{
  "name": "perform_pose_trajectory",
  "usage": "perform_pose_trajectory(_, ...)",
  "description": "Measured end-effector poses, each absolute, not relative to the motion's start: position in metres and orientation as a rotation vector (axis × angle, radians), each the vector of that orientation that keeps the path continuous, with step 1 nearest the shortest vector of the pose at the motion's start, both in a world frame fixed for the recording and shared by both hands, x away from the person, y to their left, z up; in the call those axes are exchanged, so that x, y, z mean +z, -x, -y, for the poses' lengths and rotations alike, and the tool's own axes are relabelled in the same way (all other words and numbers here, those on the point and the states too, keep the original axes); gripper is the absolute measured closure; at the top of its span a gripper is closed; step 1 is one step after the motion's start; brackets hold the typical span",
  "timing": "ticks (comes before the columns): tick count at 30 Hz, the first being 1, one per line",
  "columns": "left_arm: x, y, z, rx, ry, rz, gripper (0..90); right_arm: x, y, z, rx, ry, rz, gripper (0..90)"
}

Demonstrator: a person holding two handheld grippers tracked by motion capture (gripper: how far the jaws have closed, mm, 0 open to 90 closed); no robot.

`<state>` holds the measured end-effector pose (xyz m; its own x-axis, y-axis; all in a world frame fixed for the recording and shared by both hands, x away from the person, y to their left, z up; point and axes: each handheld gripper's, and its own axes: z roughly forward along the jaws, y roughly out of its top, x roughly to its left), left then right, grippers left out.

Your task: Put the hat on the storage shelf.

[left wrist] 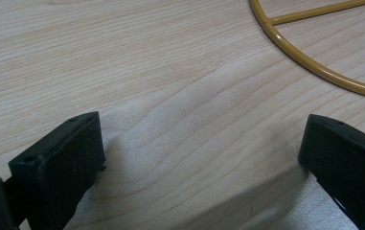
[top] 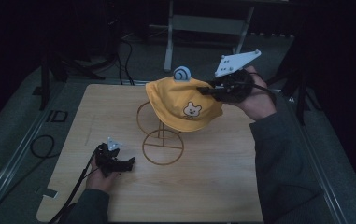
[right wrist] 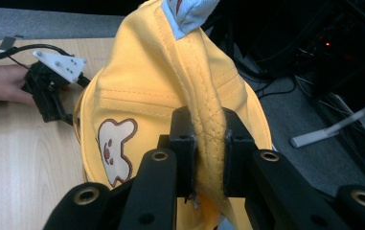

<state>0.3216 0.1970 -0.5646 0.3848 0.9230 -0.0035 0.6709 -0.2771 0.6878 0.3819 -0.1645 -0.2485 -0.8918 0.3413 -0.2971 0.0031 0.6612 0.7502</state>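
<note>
Right tool (right wrist: 208, 143) clamped on the quilted brim of the yellow hat (right wrist: 170, 86), fabric pinched tight between the two black jaws. In the high view, same right tool (top: 209, 91) at the hat's far right edge, held up over the back of the desk (top: 73, 116), grey plate tilted above the hand. Yellow hat (top: 180, 100) draped over the top of the gold wire stand (top: 162, 147), bear patch facing the near side, pale blue ear tab sticking up at the crown. Stand's round base flat on the desk, near the middle.

Left tool (top: 130, 163) low on the desk at the near left, just beside the stand's base ring, apart from the hat. Seen from the left gripper view: left tool (left wrist: 199, 167) with jaws wide apart, bare wood grain between them, nothing gripped; curve of the gold wire stand (left wrist: 314, 67) at upper right
</note>
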Motion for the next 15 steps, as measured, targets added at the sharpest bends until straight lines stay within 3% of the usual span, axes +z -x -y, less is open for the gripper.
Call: perform_pose_trajectory(15,-0.565,-0.322,-0.197,0.541,-2.038,-1.363,2.0,-0.258,-0.391,0.107,1.065,-0.220,-2.540,76.3)
